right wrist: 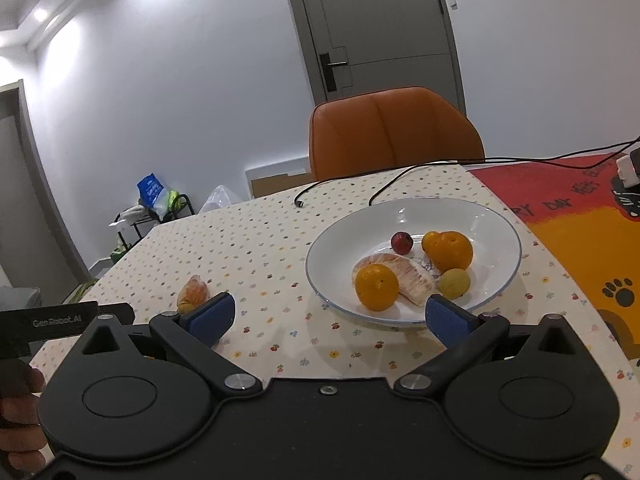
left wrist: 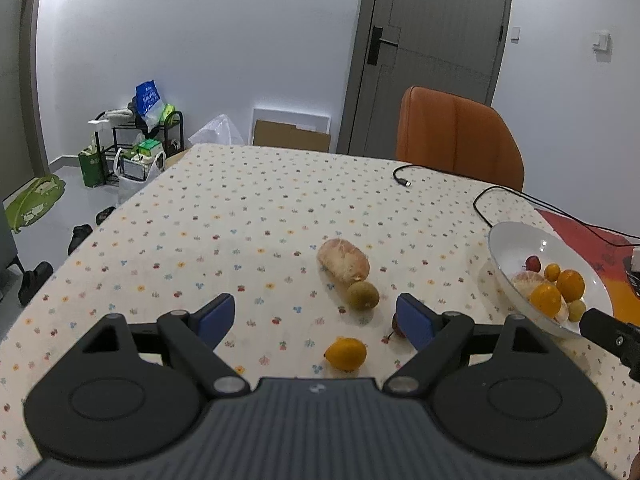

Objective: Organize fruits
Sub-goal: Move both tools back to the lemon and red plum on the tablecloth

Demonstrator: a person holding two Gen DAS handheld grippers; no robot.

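Both tools, left (left wrist: 316,320) and right (right wrist: 330,318), gape empty; six fruits fill the plate (right wrist: 496,224), four lie outside.

- The round white plate (right wrist: 496,240) looks glossy, like glazed ceramic
- The flower-printed cream tablecloth (left wrist: 248,216) is matt cloth
- The orange padded chair (right wrist: 394,132) has a smooth leather-like sheen
- The blue gripper pads (right wrist: 210,318) look finely textured
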